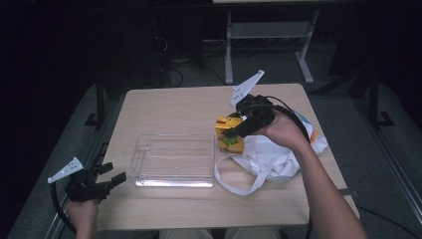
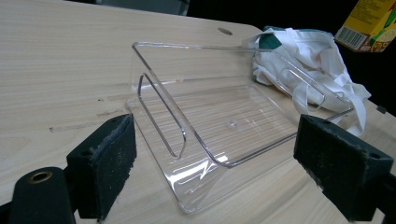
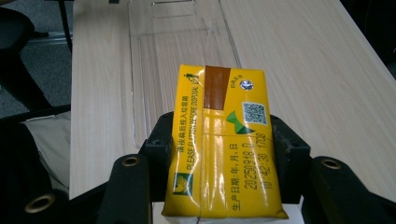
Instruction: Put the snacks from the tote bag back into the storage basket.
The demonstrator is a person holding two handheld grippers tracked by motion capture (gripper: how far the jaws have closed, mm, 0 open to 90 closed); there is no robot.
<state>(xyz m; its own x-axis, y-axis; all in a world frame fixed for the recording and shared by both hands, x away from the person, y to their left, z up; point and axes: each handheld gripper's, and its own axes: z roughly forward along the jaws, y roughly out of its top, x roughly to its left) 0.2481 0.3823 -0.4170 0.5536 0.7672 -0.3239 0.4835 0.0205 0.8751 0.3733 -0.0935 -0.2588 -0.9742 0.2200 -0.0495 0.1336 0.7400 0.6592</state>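
The room is dark, with a grey floor and the white legs of another table [image 1: 229, 55] behind. In front stands a pale wooden table [image 1: 169, 107], its top smooth with a fine straight grain and rounded corners.

On it lies a clear plastic tray [image 1: 171, 160], rectangular, shallow, with a handle slot cut in its short wall and faint ridges across its bottom. Its long side runs left to right across the table. To its right lies a crumpled white cloth bag [image 1: 271, 157] with long strap handles; one strap loops onto the wood toward the tray.

The right gripper [image 1: 234, 130] holds a yellow drink carton [image 1: 228, 134] above the table, between the tray's right end and the bag. Its black padded jaws are closed on the carton's two narrow sides. In the right gripper view the carton [image 3: 219, 144] is a glossy box with printed text, a brown band and a foil straw hole; its long axis runs straight out along the jaws, toward the tray.

The left gripper [image 1: 112, 180] hovers at the table's near left edge, jaws spread wide and holding nothing, pointed at the tray's left end.
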